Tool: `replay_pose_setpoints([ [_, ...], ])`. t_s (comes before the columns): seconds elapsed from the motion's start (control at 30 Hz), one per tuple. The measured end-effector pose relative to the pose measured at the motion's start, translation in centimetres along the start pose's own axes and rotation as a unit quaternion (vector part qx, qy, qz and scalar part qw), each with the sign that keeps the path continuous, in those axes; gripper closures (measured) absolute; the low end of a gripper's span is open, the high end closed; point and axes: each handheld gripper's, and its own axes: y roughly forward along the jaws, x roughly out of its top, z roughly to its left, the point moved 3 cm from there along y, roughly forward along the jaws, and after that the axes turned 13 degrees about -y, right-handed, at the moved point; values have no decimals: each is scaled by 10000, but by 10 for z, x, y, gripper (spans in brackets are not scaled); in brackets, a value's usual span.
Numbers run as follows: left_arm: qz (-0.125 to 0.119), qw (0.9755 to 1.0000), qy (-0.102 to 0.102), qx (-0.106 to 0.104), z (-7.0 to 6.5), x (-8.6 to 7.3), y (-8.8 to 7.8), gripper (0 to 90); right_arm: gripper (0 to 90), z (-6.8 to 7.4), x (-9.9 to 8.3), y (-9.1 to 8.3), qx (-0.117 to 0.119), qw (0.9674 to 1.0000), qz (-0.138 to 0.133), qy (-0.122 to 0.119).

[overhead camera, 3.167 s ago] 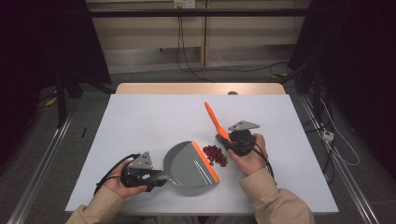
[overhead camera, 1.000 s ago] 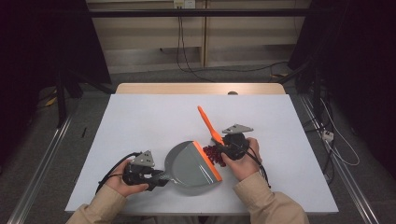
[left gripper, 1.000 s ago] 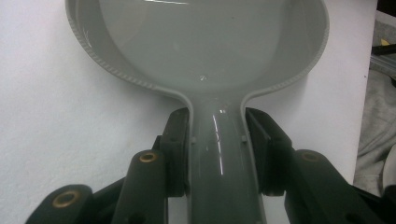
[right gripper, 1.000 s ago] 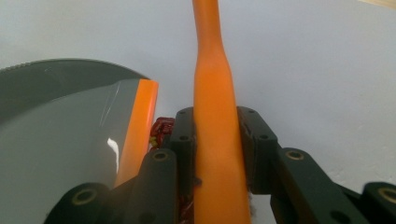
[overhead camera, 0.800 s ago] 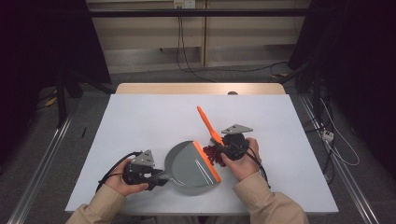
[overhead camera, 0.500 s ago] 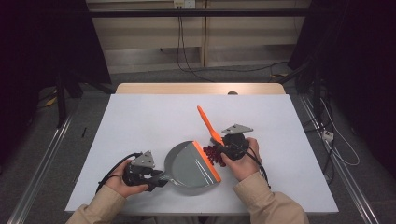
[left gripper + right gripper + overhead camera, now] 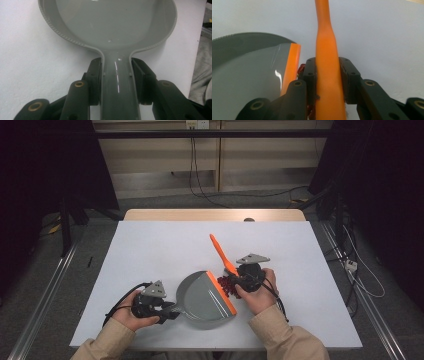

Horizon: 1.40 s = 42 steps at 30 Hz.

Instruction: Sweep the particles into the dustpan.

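Note:
A grey dustpan (image 7: pixel 202 295) with an orange lip (image 7: pixel 221 291) lies flat on the white table. My left gripper (image 7: pixel 167 311) is shut on the dustpan's handle (image 7: pixel 116 82), both pads pressing its sides. My right gripper (image 7: pixel 239 276) is shut on the orange brush handle (image 7: pixel 223 255), which slants up and to the left; in the right gripper view the handle (image 7: pixel 327 75) runs straight up between the pads. A small heap of dark red bits (image 7: pixel 228 285) lies on the table between the orange lip and the right gripper. The brush's bristles are hidden under the gripper.
The white table top (image 7: pixel 150 250) stretches bare behind and to both sides of the dustpan. Its wooden far edge (image 7: pixel 215 214) borders a floor with cables. Metal rails (image 7: pixel 45 295) run along the left and right sides.
The right gripper with the brush has shifted left toward the dustpan since the earliest frame, and the red bits now sit against the orange lip. Over the last second both hands stayed still.

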Motion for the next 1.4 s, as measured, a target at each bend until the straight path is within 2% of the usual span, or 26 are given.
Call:
replay_pose_setpoints([
  [0.07, 76, 9999, 69, 27, 1, 0, 0, 624, 704, 1, 0, 0, 15, 10000, -12, 21],
  [0.1, 32, 10000, 1, -19, 0, 1, 1, 623, 703, 2, 0, 0, 22, 10000, -13, 34],
  [0.2, 71, 10000, 38, 11, -1, 1, 2, 623, 703, 3, 1, 0, 29, 10000, -27, 67],
  [0.23, 71, 9999, 60, -36, -1, 2, 2, 623, 704, 4, 1, 1, 39, 10000, -30, 66],
  [0.47, 60, 10000, 22, -49, -1, 2, 3, 623, 703, 12, 2, 1, 103, 9998, -95, 119],
  [0.63, 100, 9999, 12, -19, -1, 3, 3, 624, 704, 17, 4, 3, 202, 9993, -168, 255],
  [0.87, 154, 9999, 27, -1, -1, 3, 3, 625, 704, 29, 8, 5, 184, 9993, -223, 233],
  [1.17, 91, 10000, -25, -23, 0, 3, 3, 625, 705, 41, 14, 5, 233, 9990, -322, 187],
  [1.2, 149, 9999, 47, -9, 1, 2, 3, 625, 705, 42, 15, 4, 281, 9986, -384, 228],
  [1.3, 138, 9999, 32, -9, 1, 2, 3, 625, 711, 45, 20, 1, 573, 9960, -494, 465],
  [1.33, 135, 9999, 25, 11, 1, 2, 3, 624, 711, 46, 22, 1, 554, 9964, -514, 380],
  [1.4, 72, 10000, -47, -13, 0, 2, 4, 625, 711, 47, 24, 0, 589, 9956, -609, 396],
])
